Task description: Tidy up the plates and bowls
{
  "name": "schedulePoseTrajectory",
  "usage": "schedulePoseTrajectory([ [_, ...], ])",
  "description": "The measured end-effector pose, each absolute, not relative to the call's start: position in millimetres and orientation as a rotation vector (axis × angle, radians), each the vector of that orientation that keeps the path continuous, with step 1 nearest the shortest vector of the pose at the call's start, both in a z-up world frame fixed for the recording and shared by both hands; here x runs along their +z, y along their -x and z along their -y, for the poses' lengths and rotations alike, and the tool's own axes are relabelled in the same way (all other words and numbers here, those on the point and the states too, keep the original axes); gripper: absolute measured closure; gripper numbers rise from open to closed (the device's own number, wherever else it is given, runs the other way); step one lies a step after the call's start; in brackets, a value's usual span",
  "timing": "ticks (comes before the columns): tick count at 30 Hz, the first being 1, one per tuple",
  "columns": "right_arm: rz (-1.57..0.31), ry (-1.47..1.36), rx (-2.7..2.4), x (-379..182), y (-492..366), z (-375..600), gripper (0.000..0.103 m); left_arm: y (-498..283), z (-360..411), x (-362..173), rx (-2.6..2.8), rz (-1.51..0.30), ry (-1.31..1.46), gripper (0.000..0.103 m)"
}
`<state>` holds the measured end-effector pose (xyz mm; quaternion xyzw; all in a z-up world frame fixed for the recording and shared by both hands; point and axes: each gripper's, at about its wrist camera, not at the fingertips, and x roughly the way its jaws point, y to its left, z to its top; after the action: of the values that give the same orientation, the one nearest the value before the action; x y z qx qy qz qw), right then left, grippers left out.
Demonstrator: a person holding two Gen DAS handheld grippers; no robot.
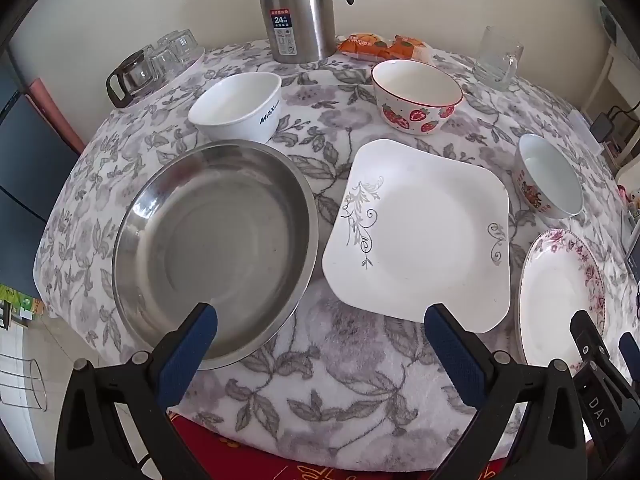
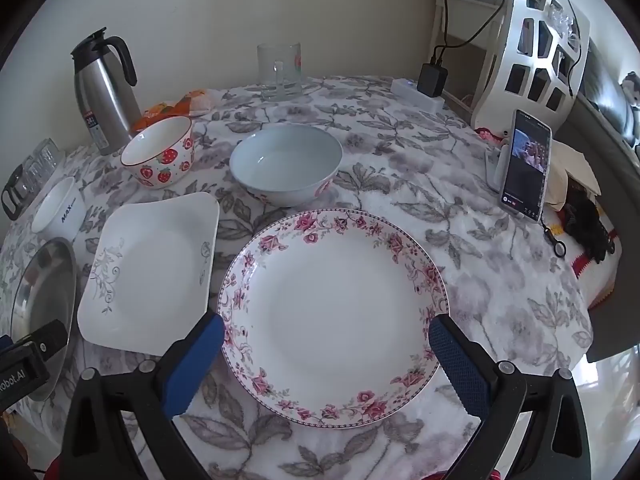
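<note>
Crockery lies spread over a round table under a grey floral cloth. From the left wrist view, the left gripper hangs above the near edge with its blue-padded jaws spread as wide as they go and nothing between them. Its left pad overlaps the near rim of a steel basin at about 10 o'clock from the gripper; its right pad sits just over the near corner of a square white plate at 1 o'clock. Behind the basin stands a white square bowl, and behind the square plate a strawberry bowl. A pale blue bowl stands at 2 o'clock, with a rose-rimmed plate at 3 o'clock.

From the right wrist view, the right gripper hovers over that rose-rimmed plate, jaws fully apart and holding nothing, one pad at each side of the rim. Steel thermos, glass mug and propped phone stand toward the far edge.
</note>
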<state>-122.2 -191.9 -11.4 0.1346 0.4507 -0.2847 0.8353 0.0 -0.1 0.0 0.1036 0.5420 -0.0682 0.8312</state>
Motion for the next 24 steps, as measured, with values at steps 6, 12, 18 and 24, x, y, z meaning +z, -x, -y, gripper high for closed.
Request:
schedulePoseTrajectory([
  [6,-0.960,-0.282,-0.605,-14,121,193,0.000,0,0,0,-0.154,-1.158,-0.207,0.000],
  [12,-0.963,-0.284,-0.604,-14,121,193,0.000,-1,-3,-6,-0.155,-1.174,-0.205,0.000],
  [18,-0.972,-0.283,-0.605,-15,121,193,0.000,1,-4,-9,-0.148,-1.176,-0.197,0.000],
  [24,-0.975,-0.284,-0.605,-17,122,193,0.000,-2,-4,-10,-0.141,-1.190,-0.185,0.000],
])
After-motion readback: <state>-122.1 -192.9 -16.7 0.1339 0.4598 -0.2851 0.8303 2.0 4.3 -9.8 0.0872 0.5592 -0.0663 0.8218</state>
